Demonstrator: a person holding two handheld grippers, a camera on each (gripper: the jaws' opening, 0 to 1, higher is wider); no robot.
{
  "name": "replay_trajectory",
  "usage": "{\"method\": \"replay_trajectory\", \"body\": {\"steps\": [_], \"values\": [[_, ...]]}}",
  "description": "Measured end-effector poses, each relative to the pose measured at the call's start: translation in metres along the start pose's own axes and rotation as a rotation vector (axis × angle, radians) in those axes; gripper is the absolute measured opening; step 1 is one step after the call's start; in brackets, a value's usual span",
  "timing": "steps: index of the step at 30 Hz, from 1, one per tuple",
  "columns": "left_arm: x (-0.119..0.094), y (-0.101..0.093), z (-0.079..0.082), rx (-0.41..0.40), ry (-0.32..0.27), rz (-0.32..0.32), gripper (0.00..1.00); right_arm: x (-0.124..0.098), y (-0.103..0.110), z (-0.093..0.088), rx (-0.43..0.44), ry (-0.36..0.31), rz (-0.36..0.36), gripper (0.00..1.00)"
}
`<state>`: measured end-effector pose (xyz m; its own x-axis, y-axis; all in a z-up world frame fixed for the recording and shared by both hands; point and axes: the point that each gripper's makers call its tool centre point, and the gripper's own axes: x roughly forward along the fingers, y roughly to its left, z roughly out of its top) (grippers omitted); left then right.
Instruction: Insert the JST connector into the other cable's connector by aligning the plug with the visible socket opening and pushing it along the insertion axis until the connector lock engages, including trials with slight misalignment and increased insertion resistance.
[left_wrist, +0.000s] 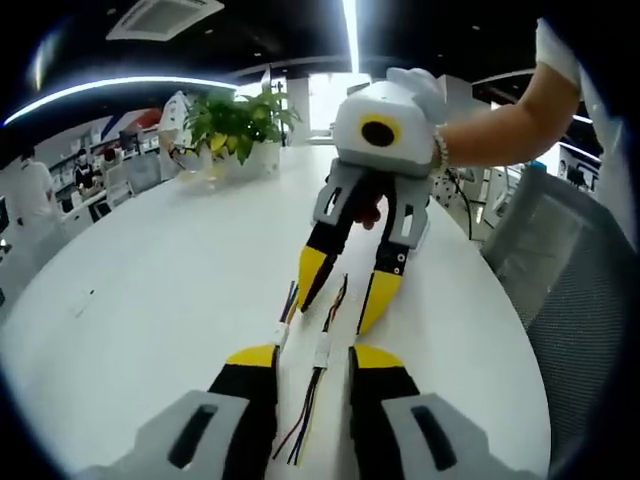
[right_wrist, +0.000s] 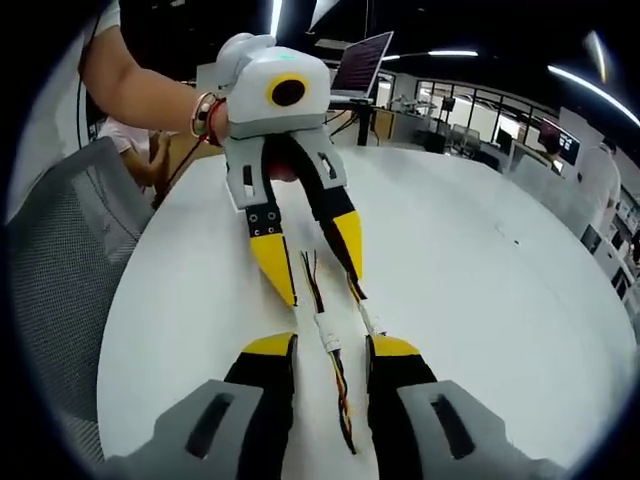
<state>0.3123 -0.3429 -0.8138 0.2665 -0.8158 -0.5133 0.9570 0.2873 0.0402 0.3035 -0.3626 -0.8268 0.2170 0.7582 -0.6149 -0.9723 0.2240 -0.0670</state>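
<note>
Two thin multi-coloured cables lie on the white table (left_wrist: 150, 280) between the two facing grippers. One white JST connector (left_wrist: 322, 347) (right_wrist: 328, 332) lies in the gap between jaws, with wires running on from both of its ends. The second white connector (left_wrist: 283, 330) (right_wrist: 372, 322) lies beside it, apart from it. My left gripper (left_wrist: 314, 356) (right_wrist: 322, 285) is open, its yellow tips either side of the wires. My right gripper (right_wrist: 331, 346) (left_wrist: 345, 290) is open too, facing it. Neither holds a cable.
A potted plant (left_wrist: 235, 125) stands at the table's far end. A grey mesh chair (left_wrist: 570, 270) (right_wrist: 60, 270) sits beside the table edge. An open laptop (right_wrist: 360, 62) is on the far side. A person's forearm (left_wrist: 510, 120) (right_wrist: 140, 90) reaches in behind each gripper.
</note>
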Motion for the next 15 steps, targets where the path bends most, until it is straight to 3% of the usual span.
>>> {"method": "replay_trajectory", "body": {"steps": [7,15], "values": [[-0.008,0.001,0.003,0.0,-0.008,0.03,0.32,-0.008,0.0,0.009,-0.009,-0.018,-0.025,0.29],[-0.015,-0.001,0.004,-0.015,-0.015,0.053,0.38,-0.015,-0.002,0.006,-0.005,-0.005,-0.063,0.33]]}}
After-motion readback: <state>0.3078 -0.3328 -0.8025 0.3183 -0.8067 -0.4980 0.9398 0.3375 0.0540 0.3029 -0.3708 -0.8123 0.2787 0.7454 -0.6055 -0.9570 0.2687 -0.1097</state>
